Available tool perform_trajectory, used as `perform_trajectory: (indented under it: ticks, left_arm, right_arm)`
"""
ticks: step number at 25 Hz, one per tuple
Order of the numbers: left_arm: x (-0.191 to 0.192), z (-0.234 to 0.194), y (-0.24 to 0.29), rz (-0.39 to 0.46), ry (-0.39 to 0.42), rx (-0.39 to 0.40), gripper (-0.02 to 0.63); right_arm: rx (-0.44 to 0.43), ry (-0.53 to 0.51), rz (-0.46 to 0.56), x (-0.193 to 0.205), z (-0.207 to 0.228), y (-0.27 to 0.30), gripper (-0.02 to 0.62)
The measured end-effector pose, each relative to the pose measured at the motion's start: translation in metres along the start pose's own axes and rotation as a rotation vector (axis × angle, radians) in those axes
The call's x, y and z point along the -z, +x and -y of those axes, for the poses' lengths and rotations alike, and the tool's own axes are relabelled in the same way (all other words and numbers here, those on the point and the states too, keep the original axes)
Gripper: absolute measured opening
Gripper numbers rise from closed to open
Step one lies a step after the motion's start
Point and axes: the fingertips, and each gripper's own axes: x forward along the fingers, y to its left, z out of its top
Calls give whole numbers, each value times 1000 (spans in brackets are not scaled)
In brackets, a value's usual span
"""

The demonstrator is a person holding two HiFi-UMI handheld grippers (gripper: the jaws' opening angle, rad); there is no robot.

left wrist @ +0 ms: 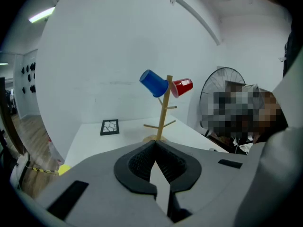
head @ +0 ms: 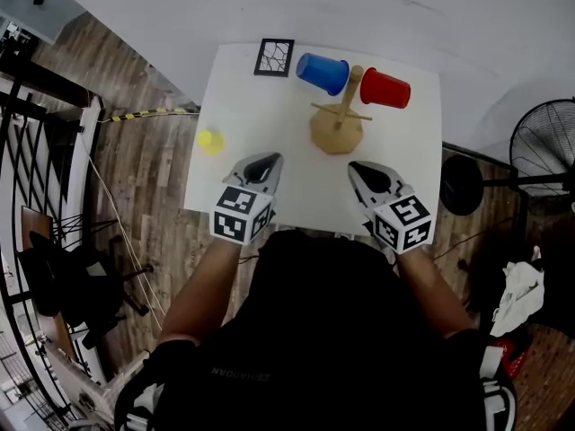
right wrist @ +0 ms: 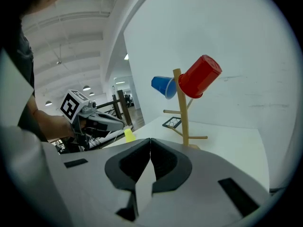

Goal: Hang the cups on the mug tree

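White table (head: pixel 269 160), wooden mug tree (head: pixel 337 130)

Blue cup (head: pixel 323 73) and red cup (head: pixel 384 88) hang tilted on the wooden mug tree (head: pixel 336 131).

White square table (head: pixel 269 178), plain matte top, stands on brown wood-plank floor (head: pixel 153 205). 3 things sit directly on it:

- Small square black-framed tile w/ white crack pattern (head: pixel 274 57), flat, far-left corner area.
- Light wooden mug tree (head: pixel 337 131), upright on its flat base, centre-right, toward the far edge and well apart from the tile.
- Small yellow item (head: pixel 211 141), right at the left edge, about mid-depth; shape can't be made out.
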Motion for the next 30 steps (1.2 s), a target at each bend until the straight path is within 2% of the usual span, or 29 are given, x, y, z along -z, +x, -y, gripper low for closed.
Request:
perform_trajectory:
  ticks: [8, 18, 26, 30]
  left_arm:
    - [19, -15, -8, -32, -1, -20, 17]
    - [13, -32, -7, -37, 36, -39, 17]
    - [31, -76, -19, -83, 130, -139, 17]
    - [46, -122, -27, -106, 120, -236, 17]
  right_arm:
    - [6, -21, -40, 8, -10, 13, 8]
    - [32, -16, -42, 8, -6, 18, 8]
    - [20, -14, -48, 8, -18, 36, 8]
    - [21, -11, -49, 7, -21, 43, 8]
